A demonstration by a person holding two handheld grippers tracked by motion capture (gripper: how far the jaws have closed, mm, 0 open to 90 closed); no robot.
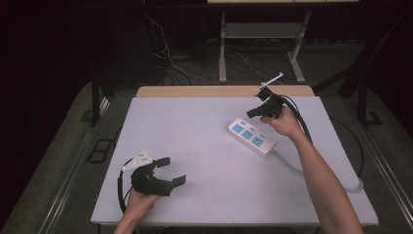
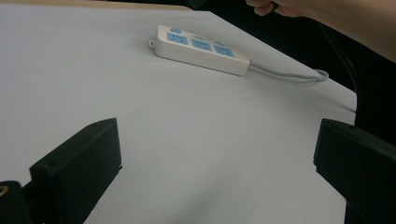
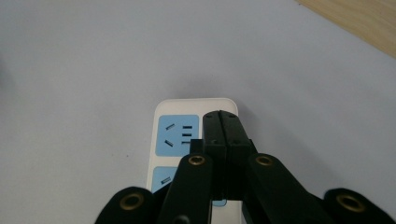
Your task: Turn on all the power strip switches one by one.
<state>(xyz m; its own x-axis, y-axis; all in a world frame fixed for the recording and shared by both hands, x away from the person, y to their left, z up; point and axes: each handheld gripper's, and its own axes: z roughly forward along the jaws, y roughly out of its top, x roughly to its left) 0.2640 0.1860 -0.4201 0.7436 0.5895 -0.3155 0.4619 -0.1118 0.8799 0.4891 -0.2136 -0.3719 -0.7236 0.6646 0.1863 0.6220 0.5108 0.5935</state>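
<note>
A white power strip with blue socket panels lies right of the table's middle; its grey cable runs off to the right edge. My right gripper hovers just above the strip's far end, jaws pressed together with nothing between them. In the right gripper view the shut jaws overlap the power strip below. My left gripper rests low at the front left of the table, jaws wide apart and empty. The left gripper view looks across bare table toward the power strip between its two fingers.
The table wears a pale lilac cover with a wooden edge at the back. Behind it are a desk frame and loose cables on the dark floor. The person's right forearm crosses the table's right side.
</note>
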